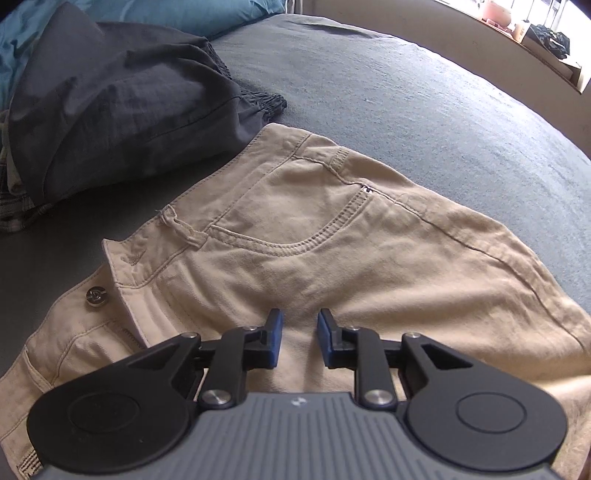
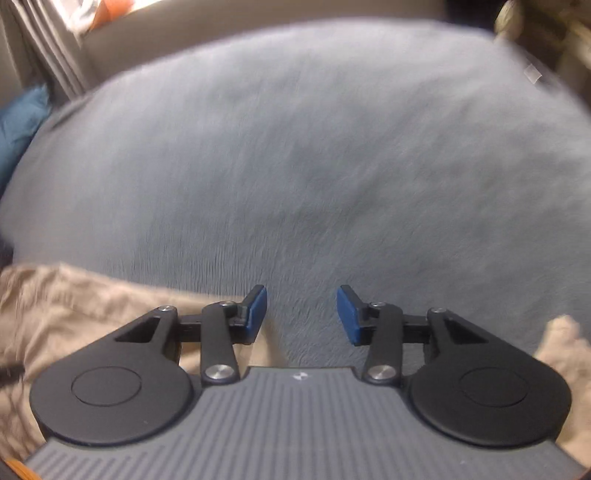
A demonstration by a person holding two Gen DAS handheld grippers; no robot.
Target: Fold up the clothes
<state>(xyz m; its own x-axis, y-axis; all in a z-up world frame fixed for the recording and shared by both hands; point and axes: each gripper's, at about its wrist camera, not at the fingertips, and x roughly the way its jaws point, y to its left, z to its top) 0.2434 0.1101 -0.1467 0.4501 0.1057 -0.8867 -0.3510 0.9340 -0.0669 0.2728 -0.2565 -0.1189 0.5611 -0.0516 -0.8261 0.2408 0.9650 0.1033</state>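
Both grippers over khaki trousers on a grey bed, neither holding cloth.

L gripper (image 1: 300, 338) points down at the khaki trousers (image 1: 332, 236), jaws narrow w/ a small gap, cloth seen behind the gap but pads not pinching it. Trousers lie front-up on the grey bedsheet (image 1: 406, 92): metal button (image 1: 96, 295) at waistband on the left, curved front pocket (image 1: 295, 229) past the tips. Dark grey garment (image 1: 122, 107) heaped at far left, its edge just beside the waistband; blue pillow (image 1: 177, 14) behind it. R gripper (image 2: 301, 314) half open, nothing btwn pads, over bare sheet; trouser fabric (image 2: 74, 306) lies under its left finger, more at lower right. R view blurred.
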